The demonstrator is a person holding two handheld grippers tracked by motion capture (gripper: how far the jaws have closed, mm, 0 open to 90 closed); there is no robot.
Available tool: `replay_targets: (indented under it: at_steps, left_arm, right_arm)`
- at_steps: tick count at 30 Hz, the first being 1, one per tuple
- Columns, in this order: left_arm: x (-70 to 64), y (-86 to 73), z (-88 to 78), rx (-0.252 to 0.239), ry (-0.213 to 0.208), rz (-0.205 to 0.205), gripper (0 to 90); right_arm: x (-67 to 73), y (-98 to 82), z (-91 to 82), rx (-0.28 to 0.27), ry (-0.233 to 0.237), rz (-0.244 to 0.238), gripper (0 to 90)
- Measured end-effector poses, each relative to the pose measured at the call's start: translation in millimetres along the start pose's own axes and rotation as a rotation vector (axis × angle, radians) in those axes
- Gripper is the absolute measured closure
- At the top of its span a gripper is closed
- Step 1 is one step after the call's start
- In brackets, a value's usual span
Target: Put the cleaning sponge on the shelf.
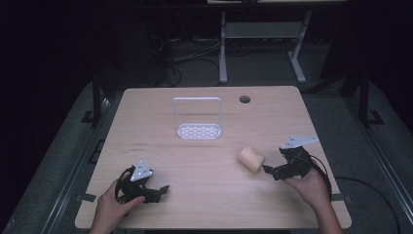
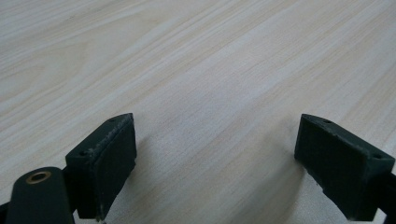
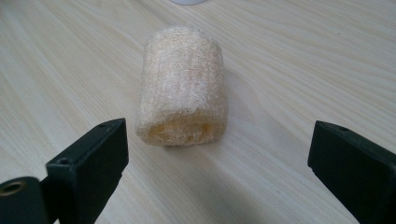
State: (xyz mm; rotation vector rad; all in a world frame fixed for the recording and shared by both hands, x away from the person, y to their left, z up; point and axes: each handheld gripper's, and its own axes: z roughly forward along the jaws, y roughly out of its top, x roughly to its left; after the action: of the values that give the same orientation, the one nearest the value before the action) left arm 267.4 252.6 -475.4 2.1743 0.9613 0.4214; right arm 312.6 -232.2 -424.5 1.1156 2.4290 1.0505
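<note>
In the high view, a dark room surrounded a pale wooden bench, with a grey floor and the legs of a white frame beyond its far edge. A round cable hole sat near the far right edge. Toward the far middle stood a white rack with a slotted base and an upright loop, well apart from both hands. The left tool rested low near the near-left edge, with broad bare wood ahead of it. The right tool pointed at a tan loofah roll lying right of centre, its tips just beside the roll.

In the left gripper view, the jaws stood wide apart over bare wood grain, nothing between them.

In the right gripper view, the jaws were spread wide, and the loofah roll lay on its side just ahead of the gap, its hollow end facing the camera, not touched. A white sliver at the top edge was cut off and hard to identify.
</note>
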Motion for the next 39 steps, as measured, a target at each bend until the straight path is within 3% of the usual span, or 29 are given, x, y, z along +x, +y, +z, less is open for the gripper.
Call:
replay_targets:
  at_steps: [16, 39]
  left_arm:
    - [-0.1, 0.0, 0.0, 0.000, 0.000, 0.000, 12.1]
    - [-0.1, 0.0, 0.0, 0.000, 0.000, 0.000, 12.2]
  right_arm:
    - [5.0, 18.9, 12.9, 0.004, 0.025, -0.013, 5.3]
    - [13.1, 34.5, 46.5, 0.046, 0.044, -0.012, 6.6]
